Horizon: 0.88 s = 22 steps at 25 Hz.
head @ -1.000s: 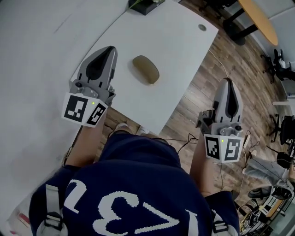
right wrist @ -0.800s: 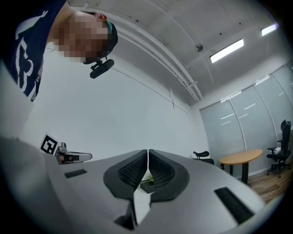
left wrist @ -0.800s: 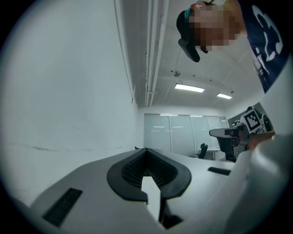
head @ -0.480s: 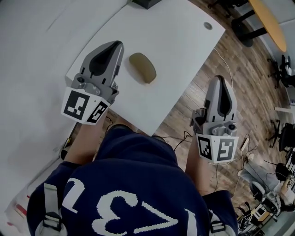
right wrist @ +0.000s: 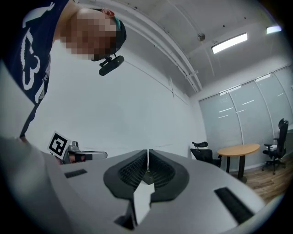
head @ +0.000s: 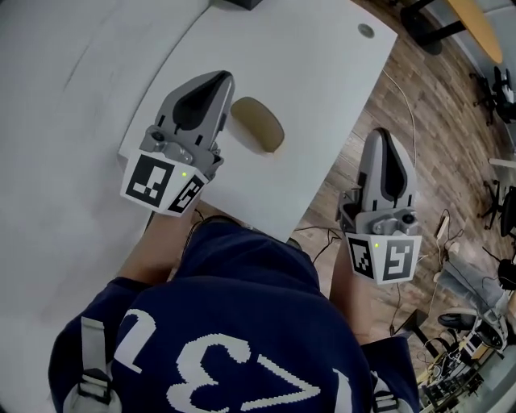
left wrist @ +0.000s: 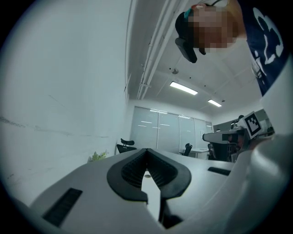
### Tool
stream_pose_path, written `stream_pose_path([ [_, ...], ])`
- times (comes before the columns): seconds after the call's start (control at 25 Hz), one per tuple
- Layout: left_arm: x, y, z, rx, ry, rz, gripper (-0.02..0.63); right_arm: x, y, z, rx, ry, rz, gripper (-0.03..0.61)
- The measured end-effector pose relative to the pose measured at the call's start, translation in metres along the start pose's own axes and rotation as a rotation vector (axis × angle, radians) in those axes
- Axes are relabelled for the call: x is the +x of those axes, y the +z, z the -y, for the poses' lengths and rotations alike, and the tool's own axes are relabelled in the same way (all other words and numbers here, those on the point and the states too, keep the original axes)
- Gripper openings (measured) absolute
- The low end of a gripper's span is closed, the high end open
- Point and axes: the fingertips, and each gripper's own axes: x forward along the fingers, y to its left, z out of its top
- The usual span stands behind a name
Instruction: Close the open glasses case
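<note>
The glasses case [head: 258, 123] is an olive-tan oval lying near the front edge of the white table [head: 310, 68]; its lid looks down and it shows as one smooth shell. My left gripper [head: 216, 77] hovers just left of the case with its jaws pressed together and nothing between them. My right gripper [head: 380, 134] hangs off the table's right side over the wooden floor, also shut and empty. Both gripper views point up at the room, and the case is in neither: the left gripper [left wrist: 146, 150] and right gripper [right wrist: 148, 151] show their jaws meeting.
A round cable hole [head: 366, 31] sits in the table's far right corner, and a dark object [head: 239, 2] is at the far edge. Cables [head: 403, 89] trail on the floor to the right. Chairs and a wooden table [head: 476, 20] stand farther off.
My left gripper has drifted right, closer to the case's left side. The right gripper has stayed beside the table over the floor. Both remain shut.
</note>
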Motion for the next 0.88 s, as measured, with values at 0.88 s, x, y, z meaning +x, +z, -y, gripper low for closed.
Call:
stream_pose_path([
  [0.88, 0.027, -0.137, 0.002, -0.110, -0.158, -0.263, 0.012, 0.011, -0.185, -0.034, 0.181, 0.025, -0.447, 0.031],
])
